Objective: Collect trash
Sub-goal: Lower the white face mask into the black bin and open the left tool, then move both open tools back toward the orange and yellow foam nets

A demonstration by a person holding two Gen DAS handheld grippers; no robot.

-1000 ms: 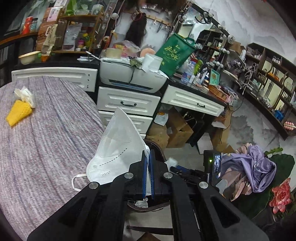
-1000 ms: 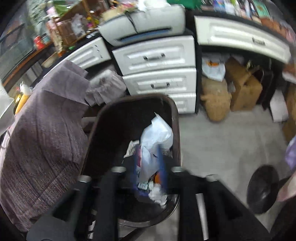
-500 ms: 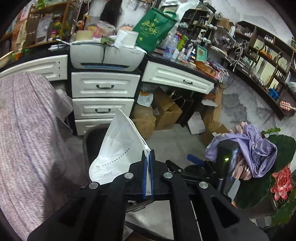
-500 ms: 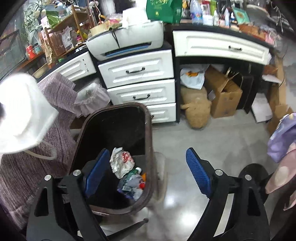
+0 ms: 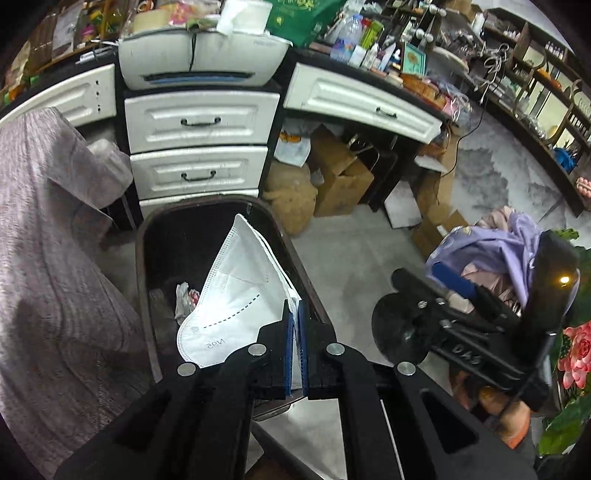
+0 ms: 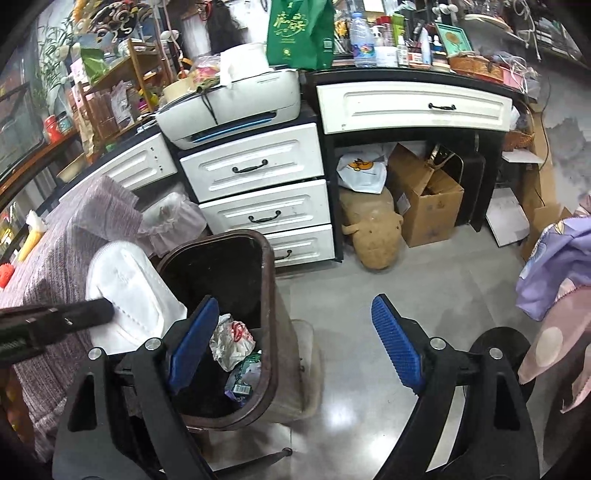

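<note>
Item counts
One mask (image 5: 236, 295), one bin (image 6: 269, 280), one printer (image 6: 236, 107), two grippers: left (image 5: 294, 347), right (image 6: 295, 343).

A printer (image 6: 236, 107) sits on white drawers (image 6: 258, 192), with a green bag (image 6: 299, 33) behind it. Cardboard boxes (image 6: 424, 203) stand under the desk (image 6: 413, 105). Purple cloth (image 5: 491, 247) lies right.

We are reading "N95", printed mirrored, on the white face mask (image 5: 236, 295) in the lower middle of the left wrist view. The gold characters on the green bag (image 6: 299, 33) at the top are staying unreadable to us.
</note>
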